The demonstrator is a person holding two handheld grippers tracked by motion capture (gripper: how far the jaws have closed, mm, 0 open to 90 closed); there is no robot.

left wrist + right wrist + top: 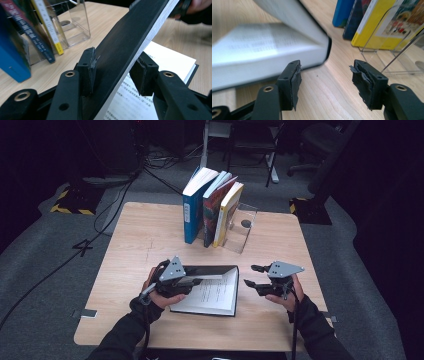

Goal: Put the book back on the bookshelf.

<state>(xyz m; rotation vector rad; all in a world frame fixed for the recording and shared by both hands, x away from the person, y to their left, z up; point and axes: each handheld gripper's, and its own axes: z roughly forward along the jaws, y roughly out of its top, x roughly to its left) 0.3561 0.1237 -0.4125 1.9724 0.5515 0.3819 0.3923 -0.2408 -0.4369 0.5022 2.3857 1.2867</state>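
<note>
My left claw (192, 282) gripped the raised black cover (125, 47) of the open hardback book (212, 292); one pad sat on the outer face, the other under the page edge, cover tilted up off the text block. The book lay flat on the tabletop (140, 235), near edge, spine toward the far side, long axis running away from me. My right claw (254, 276) stood open and empty just beside the book's right edge, jaws pointing left at it, nothing between the pads (295, 77). Left hand was the one on the book. Farther off, a clear acrylic bookstand (242, 232) held three leaning books: blue (192, 215), dark red (212, 212), yellow (226, 212). Judgement: closing the cover turns on the left claw swinging it rightward.
</note>
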